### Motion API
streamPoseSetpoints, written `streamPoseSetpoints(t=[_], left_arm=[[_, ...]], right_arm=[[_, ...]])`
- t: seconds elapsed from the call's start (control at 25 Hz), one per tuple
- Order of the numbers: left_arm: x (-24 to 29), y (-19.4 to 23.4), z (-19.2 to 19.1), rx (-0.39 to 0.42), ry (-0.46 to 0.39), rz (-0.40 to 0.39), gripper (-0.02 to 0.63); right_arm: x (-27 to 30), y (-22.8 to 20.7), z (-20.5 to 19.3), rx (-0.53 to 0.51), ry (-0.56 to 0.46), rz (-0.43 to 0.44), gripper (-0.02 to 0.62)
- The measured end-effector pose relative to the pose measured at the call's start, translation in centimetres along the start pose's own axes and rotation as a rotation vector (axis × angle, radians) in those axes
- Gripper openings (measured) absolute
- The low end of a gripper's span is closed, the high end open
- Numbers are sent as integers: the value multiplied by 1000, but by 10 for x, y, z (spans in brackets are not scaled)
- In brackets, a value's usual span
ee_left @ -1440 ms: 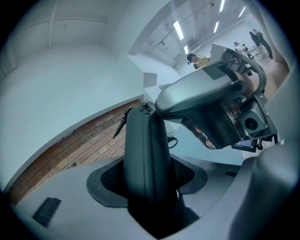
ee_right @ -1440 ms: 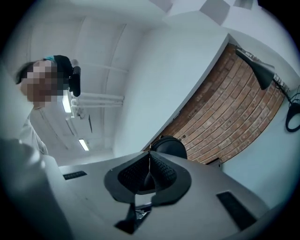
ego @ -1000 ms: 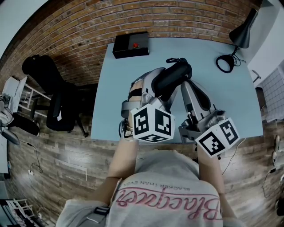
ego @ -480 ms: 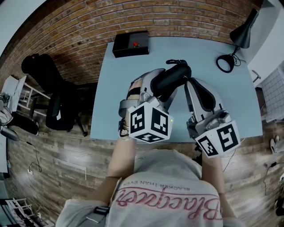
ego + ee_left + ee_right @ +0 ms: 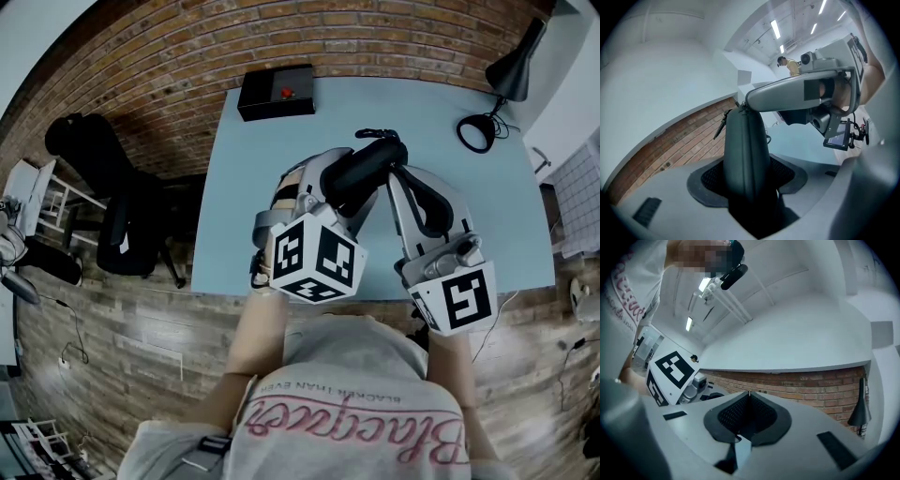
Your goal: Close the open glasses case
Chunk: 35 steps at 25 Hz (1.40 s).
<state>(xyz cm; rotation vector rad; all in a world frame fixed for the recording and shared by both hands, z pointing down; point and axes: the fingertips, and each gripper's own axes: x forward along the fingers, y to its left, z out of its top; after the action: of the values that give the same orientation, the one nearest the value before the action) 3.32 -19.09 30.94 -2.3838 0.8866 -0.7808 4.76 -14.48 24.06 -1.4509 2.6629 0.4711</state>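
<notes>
Head view
Writing: on the shirt (image 5: 356, 433) we read "Blacker" in pink script, upside down.
Count: one glasses case (image 5: 373, 161), one black box (image 5: 276, 94), one lamp (image 5: 506, 80) and two marker cubes (image 5: 314, 258).
Case: held above the blue tabletop (image 5: 253, 187) by the left gripper (image 5: 330, 178). The right gripper (image 5: 405, 178) is beside it.

Left gripper view
Left gripper (image 5: 747, 177): we see both pads clamped on the dark glasses case (image 5: 745, 145), which stands upright between them.
Right gripper (image 5: 752, 98): it lies across the case's upper end.

Right gripper view
Right gripper (image 5: 749, 401): the pads meet with nothing between them.
Writing: none that we can read.
</notes>
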Motion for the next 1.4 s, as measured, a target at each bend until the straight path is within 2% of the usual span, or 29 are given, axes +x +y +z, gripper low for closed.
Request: streamPoseSetpoints(t=[0.32, 0.64, 0.84, 1.0, 1.24, 1.4], left_arm=[[-4, 0, 3, 30, -47, -7, 261], [-17, -10, 10, 53, -173, -103, 261], [-29, -13, 17, 29, -274, -164, 261], [-39, -14, 25, 3, -351, -194, 261], [-58, -19, 40, -42, -511, -273, 261], [-64, -21, 45, -85, -566, -302, 261]], right_arm=[[-6, -11, 3, 10, 56, -13, 20], [-17, -24, 2, 88, 84, 10, 20], [-20, -26, 3, 164, 79, 45, 20], [-22, -29, 4, 274, 64, 89, 20], [-27, -28, 3, 543, 12, 193, 21], [-25, -22, -6, 639, 32, 238, 20]])
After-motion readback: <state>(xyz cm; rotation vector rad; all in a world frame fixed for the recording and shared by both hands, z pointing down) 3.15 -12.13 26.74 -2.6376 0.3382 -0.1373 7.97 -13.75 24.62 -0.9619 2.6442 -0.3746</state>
